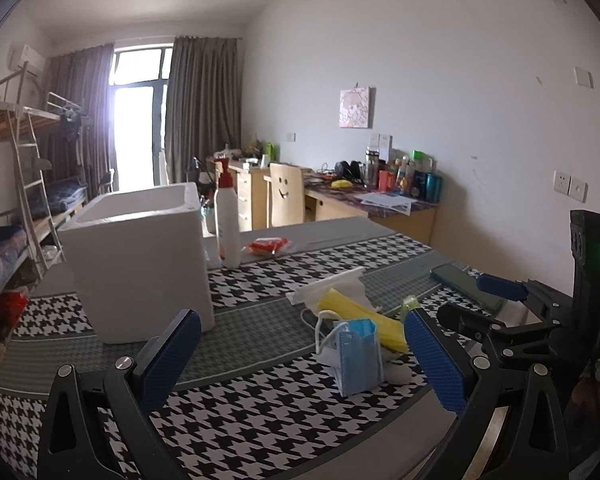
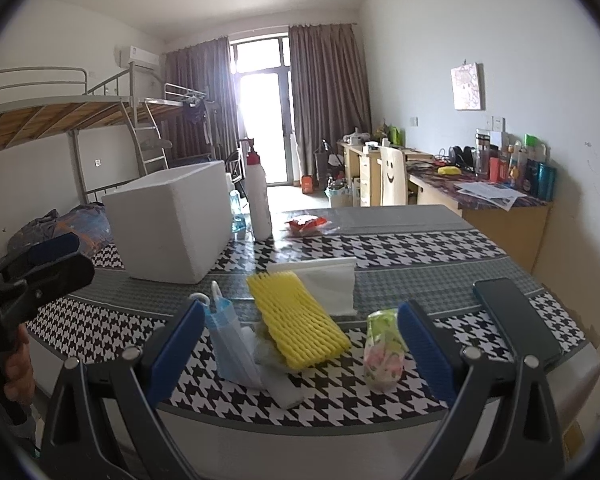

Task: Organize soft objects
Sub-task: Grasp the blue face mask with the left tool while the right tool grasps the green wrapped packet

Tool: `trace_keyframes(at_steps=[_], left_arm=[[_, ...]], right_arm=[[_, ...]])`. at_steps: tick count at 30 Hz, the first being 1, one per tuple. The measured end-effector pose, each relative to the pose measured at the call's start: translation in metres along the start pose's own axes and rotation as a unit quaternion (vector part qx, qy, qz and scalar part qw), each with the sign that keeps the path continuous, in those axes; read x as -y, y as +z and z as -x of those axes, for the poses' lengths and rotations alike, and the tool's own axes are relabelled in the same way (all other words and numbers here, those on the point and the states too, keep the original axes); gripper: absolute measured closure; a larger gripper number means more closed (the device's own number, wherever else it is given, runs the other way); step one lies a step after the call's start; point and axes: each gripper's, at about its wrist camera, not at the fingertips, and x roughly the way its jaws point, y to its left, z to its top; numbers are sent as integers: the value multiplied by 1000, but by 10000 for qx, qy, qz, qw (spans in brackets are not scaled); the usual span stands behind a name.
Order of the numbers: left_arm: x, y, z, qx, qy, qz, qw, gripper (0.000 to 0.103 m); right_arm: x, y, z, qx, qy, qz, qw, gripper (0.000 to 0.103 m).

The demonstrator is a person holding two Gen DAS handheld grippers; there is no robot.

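A pile of soft things lies on the houndstooth table: a yellow foam net (image 2: 296,320) (image 1: 360,318), a blue face mask (image 1: 358,356) (image 2: 230,344), white tissue (image 2: 324,284) (image 1: 332,286) and a small flowery tissue pack (image 2: 384,354). A white foam box (image 1: 140,260) (image 2: 176,226) stands open-topped behind to the left. My left gripper (image 1: 300,356) is open and empty, just before the mask. My right gripper (image 2: 300,354) is open and empty, its jaws either side of the pile; it also shows in the left wrist view (image 1: 500,292).
A white pump bottle (image 1: 226,216) (image 2: 258,196) and a red packet (image 1: 266,246) (image 2: 306,224) sit behind the box. A dark phone (image 2: 516,316) (image 1: 466,286) lies at the table's right. Bunk beds stand left, desks and a chair at the back right.
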Motion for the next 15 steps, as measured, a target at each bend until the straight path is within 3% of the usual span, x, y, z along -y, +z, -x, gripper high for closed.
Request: trace_keyframes(at_steps=[15], left_arm=[[18,-17,-35,-555,-366,-59,9978,1]], right_arm=[[16,-10,-7,-219,-168,-171,9995,4]])
